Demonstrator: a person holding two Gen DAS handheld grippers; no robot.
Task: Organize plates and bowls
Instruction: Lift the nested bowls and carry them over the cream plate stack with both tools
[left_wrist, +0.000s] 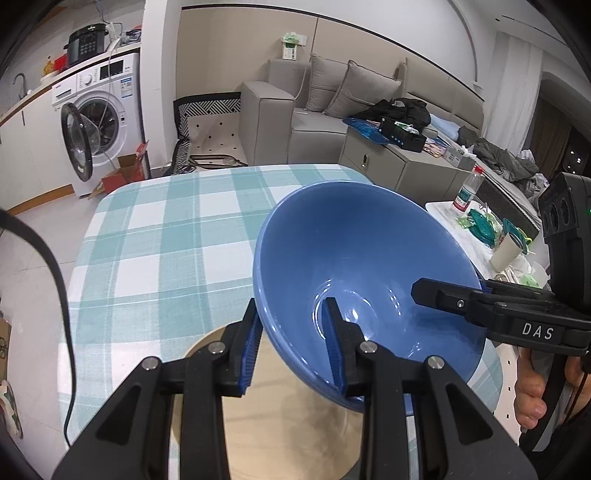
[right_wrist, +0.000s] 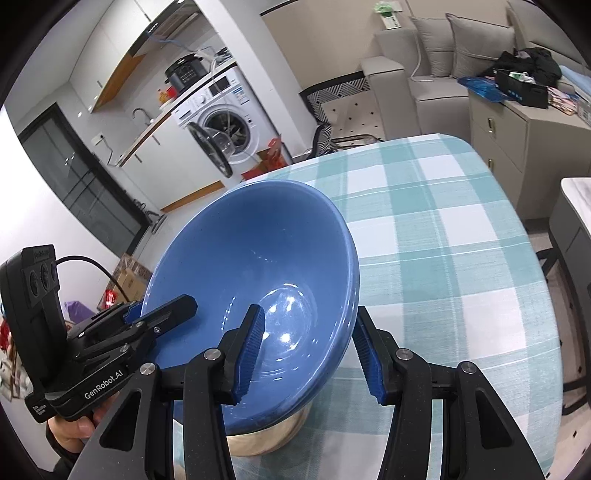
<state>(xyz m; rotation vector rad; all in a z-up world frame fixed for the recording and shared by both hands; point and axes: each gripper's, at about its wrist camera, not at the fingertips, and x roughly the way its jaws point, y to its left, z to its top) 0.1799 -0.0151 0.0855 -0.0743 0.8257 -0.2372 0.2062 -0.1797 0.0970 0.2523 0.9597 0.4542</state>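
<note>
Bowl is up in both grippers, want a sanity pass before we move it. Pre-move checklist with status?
1. Left gripper clamped across the blue bowl rim: ok.
2. Right gripper straddles the opposite rim; pad contact: cannot tell.
3. Bowl level: not ok, it sits tilted.
4. Bowl inside free of contents: ok.
5. Checked tablecloth ahead free of objects: ok.
6. Tan round piece under the bowl, touching or apart: cannot tell.

The blue bowl (left_wrist: 354, 258) hides most of the beige plate (left_wrist: 288, 424) beneath.
</note>
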